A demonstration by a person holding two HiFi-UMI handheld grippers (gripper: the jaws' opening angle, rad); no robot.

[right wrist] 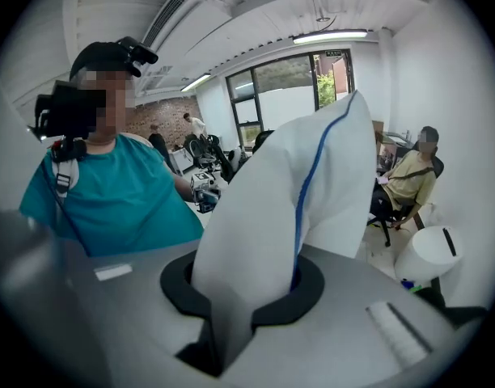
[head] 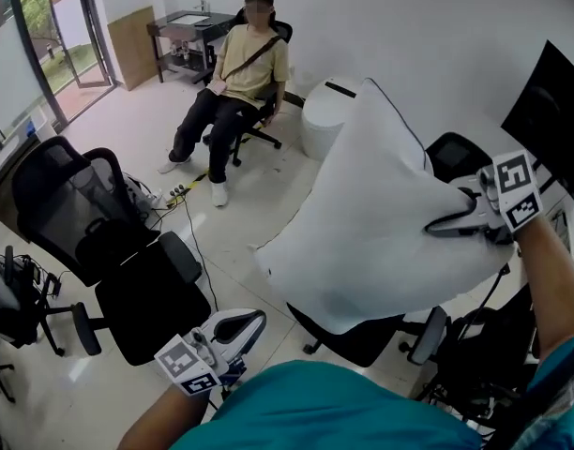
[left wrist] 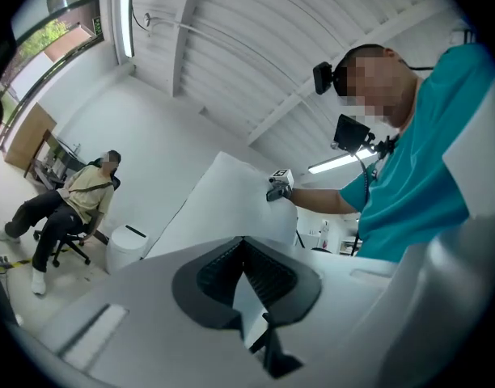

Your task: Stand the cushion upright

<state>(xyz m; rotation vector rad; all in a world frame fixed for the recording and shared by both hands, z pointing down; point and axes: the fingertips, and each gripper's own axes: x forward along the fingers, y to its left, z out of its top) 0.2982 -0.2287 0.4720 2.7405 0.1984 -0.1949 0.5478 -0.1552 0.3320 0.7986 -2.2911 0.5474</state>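
Note:
A big white cushion with blue piping hangs in the air at the right of the head view. My right gripper is shut on its right edge, well above the floor. In the right gripper view the cushion's fabric is bunched between the jaws of the right gripper and rises up and away from them. My left gripper is low at the bottom left, apart from the cushion, shut with nothing in it. The left gripper view looks past the closed left gripper at the cushion and the right gripper.
Black office chairs stand on the left, and another chair is under the cushion. A person sits on a chair at the back, beside a white round bin. Cables lie on the floor. A dark monitor is at the right.

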